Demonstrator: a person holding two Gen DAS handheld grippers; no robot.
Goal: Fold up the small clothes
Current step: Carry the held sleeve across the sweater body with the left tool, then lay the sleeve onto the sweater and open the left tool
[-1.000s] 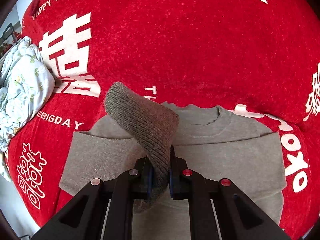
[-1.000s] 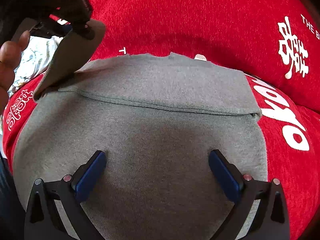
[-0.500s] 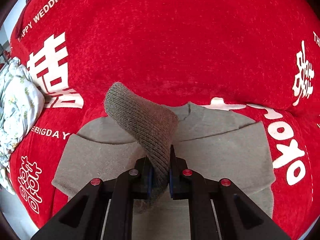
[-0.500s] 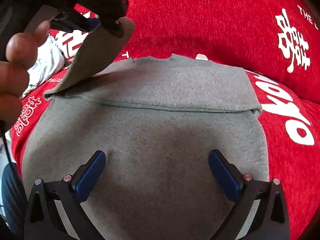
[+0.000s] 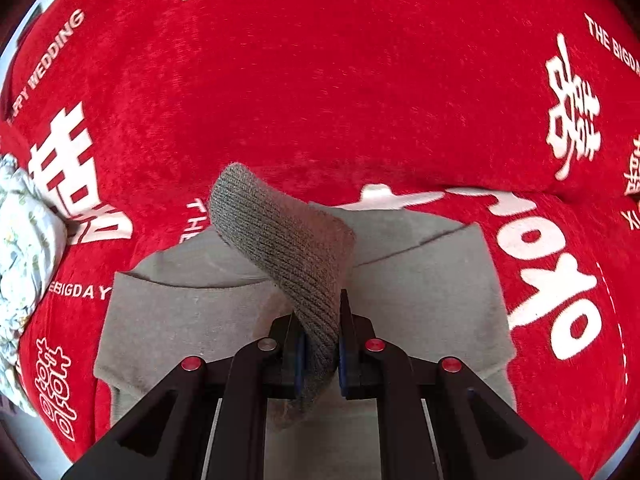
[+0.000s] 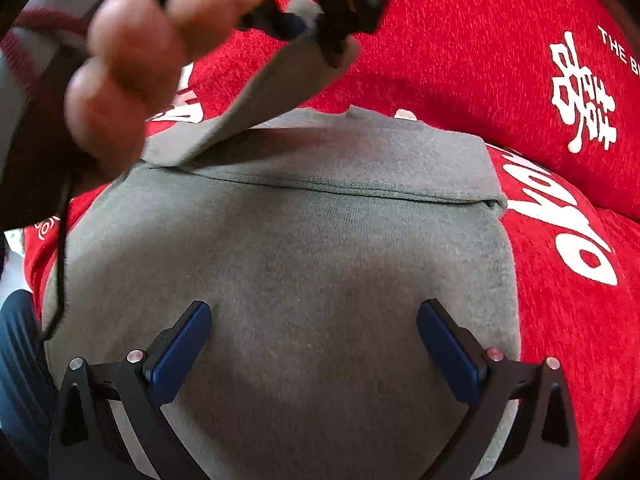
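Observation:
A small grey sweater (image 6: 312, 248) lies flat on a red blanket (image 5: 320, 80); its right sleeve is folded across the chest. My left gripper (image 5: 320, 344) is shut on the ribbed cuff of the left sleeve (image 5: 280, 240) and holds it lifted above the sweater body (image 5: 420, 292). In the right wrist view the lifted sleeve (image 6: 256, 104) stretches up to the left gripper (image 6: 328, 28) at the top. My right gripper (image 6: 316, 344) is open and empty, low over the sweater's lower body.
The red blanket (image 6: 480, 40) carries white characters and lettering. A pale floral cloth (image 5: 24, 264) lies bunched at the left edge. The person's hand (image 6: 136, 56) fills the upper left of the right wrist view.
My left gripper has carried the sleeve cuff to the right, over the sweater's middle. My right gripper has stayed open in place.

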